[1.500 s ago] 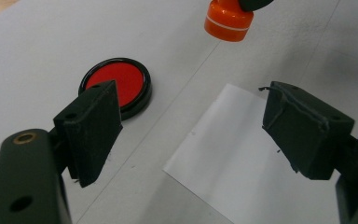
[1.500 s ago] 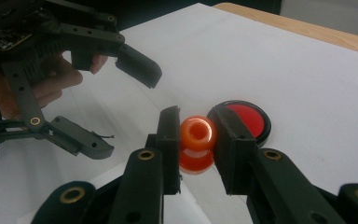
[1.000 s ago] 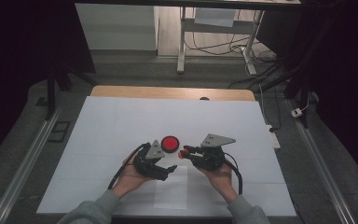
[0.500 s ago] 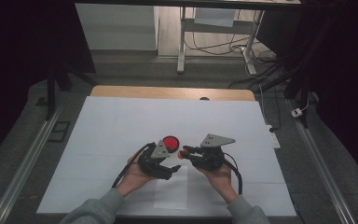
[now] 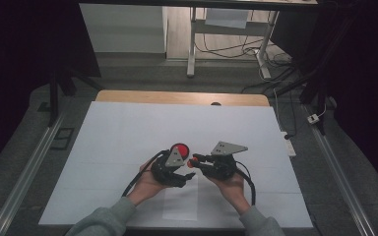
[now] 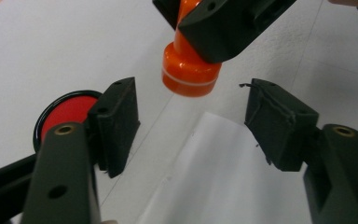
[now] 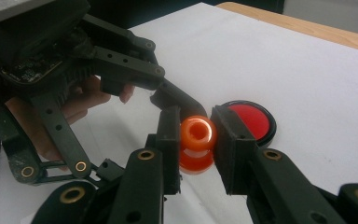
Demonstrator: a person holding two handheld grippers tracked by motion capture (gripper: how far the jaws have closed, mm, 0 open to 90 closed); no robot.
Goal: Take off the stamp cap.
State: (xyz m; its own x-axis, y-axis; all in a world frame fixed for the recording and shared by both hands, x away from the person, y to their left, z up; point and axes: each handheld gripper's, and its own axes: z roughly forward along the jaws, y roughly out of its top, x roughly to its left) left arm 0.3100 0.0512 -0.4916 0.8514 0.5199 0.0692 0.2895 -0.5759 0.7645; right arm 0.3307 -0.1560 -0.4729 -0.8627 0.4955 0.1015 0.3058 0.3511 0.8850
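My right gripper (image 7: 195, 140) is shut on the handle of an orange stamp (image 7: 196, 135), held just above the white table. In the left gripper view the stamp's round base (image 6: 186, 74) hangs from the right gripper's jaws, ahead of my left gripper (image 6: 191, 116). The left jaws have just been closing; they still stand apart, and nothing touches their pads (image 6: 116, 121). A round red ink pad (image 5: 180, 149) with a black rim lies on the table just behind the left gripper (image 5: 179, 176). The stamp (image 5: 191, 162) sits between both hands.
A sheet of white paper (image 5: 179, 204) lies on the white table cover (image 5: 118, 128) under and in front of the grippers. A wooden strip (image 5: 177, 97) marks the far edge. Metal rails (image 5: 27, 172) run along both sides.
The left gripper has edged right toward the stamp in the right gripper, and its jaws look narrower. The right hand has stayed put.
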